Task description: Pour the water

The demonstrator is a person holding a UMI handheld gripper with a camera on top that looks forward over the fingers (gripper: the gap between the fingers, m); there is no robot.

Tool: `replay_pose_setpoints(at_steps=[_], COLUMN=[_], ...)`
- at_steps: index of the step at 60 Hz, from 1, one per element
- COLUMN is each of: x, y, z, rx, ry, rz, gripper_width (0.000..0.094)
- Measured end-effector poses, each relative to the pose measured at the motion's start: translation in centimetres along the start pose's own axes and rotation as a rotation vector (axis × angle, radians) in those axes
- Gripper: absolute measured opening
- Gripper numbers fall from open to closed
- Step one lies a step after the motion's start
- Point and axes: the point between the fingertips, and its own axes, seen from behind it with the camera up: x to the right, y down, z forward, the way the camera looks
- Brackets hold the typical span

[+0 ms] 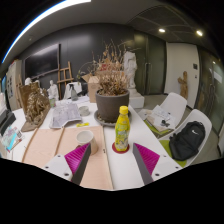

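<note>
Pink-padded fingers (77,157) nearest the lens, spread wide, holding nothing; gripper (111,157) aimed down the long light wooden table (100,170). Yellow-green bottle (122,130) upright just ahead, between the finger lines and nearer the right one, clear gaps both sides, yellow cap apparently on. Paper cup (85,137) left of the bottle, slightly ahead of the left finger, standing apart from it; contents not readable. Potted dry plant (112,98) directly beyond the bottle, close behind. Papers (66,114) farther left on the table; black bag (186,141) on a white chair at right. Judged progress: nothing done yet — bottle ungrasped, not lifted, not tilted. Remaining, by estimate: close on bottle, carry toward cup, pour. Cap, if sealed, a likely obstacle to pouring.
</note>
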Motion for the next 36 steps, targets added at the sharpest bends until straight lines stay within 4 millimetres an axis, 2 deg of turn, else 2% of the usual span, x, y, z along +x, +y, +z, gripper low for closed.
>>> replay_pose_setpoints(at_steps=[8, 16, 26, 33, 36], x=[-2.3, -4.1, -4.9, -5.3, -6.1], y=[1.3, 2.6, 3.2, 3.3, 3.4], z=[-7.3, -12.5, -15.9, -16.7, -17.1], rx=[-0.028, -0.039, -0.035, -0.034, -0.033], ry=[0.022, 0.038, 0.059, 0.065, 0.051], rz=[0.016, -0.002, -0.048, -0.097, -0.091], gripper_width=[0.0855, 0.0855, 0.0860, 0.0860, 0.0858])
